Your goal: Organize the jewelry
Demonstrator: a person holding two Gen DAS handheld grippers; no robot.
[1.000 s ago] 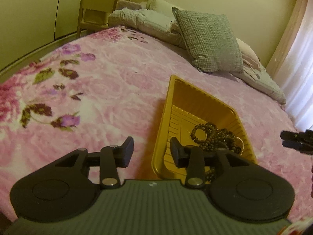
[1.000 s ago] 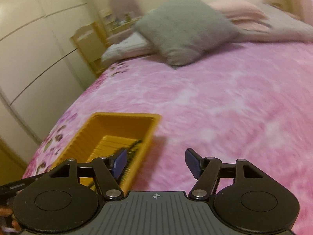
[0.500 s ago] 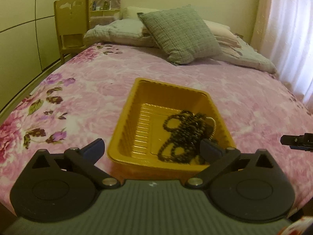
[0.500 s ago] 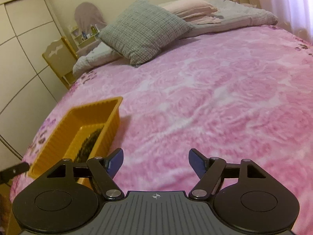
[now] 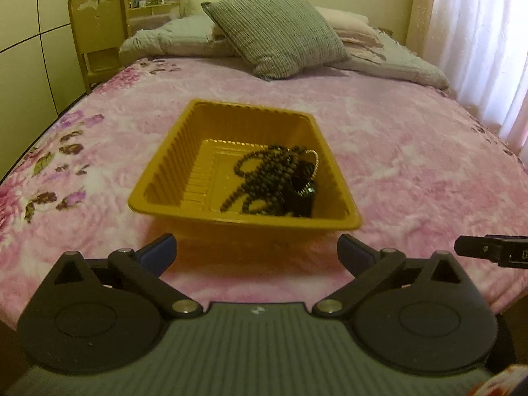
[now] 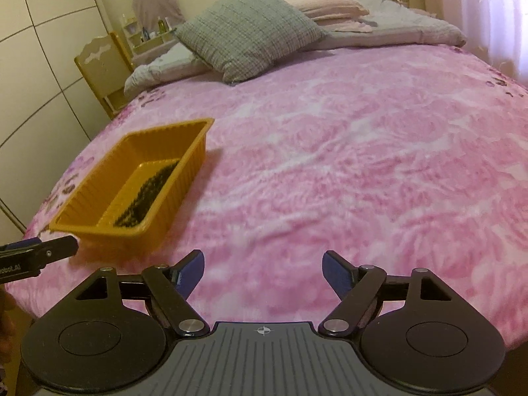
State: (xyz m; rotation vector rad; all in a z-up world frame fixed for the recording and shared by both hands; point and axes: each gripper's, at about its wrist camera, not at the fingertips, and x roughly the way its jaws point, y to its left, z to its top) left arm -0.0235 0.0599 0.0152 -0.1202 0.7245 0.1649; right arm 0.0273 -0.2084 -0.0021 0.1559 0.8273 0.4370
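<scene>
While both views take in the same bed, its pink floral blanket [image 5: 396,151] fills most of each, with a grey-green checked cushion [image 5: 277,29] leaning on folded bedding [image 5: 171,38] at the head. Only the left wrist view shows the white curtain [image 5: 478,43] in full down the right side; the right wrist view gives more of the pale wardrobe panels [image 6: 39,76] along the other side. A yellow wooden chair [image 5: 97,29] stands beside the bed near the head, with small bottles on a shelf behind it.

On the blanket sits the yellow plastic tray [image 5: 165,178], seen head-on from the left wrist and edge-on, off to one side, from the right. Inside it, toward its right half, lies a tangle of dark beaded necklaces [image 5: 274,178]; the right wrist view shows them only as a dark strip along the tray floor.

Just short of the tray's near wall, the left gripper [image 5: 257,252] hangs with fingers spread wide and nothing between them. Well apart from the tray, over bare blanket, the right gripper [image 6: 262,267] is likewise spread and holds nothing; one fingertip [image 5: 468,250] of it pokes into the left wrist view at the right edge
</scene>
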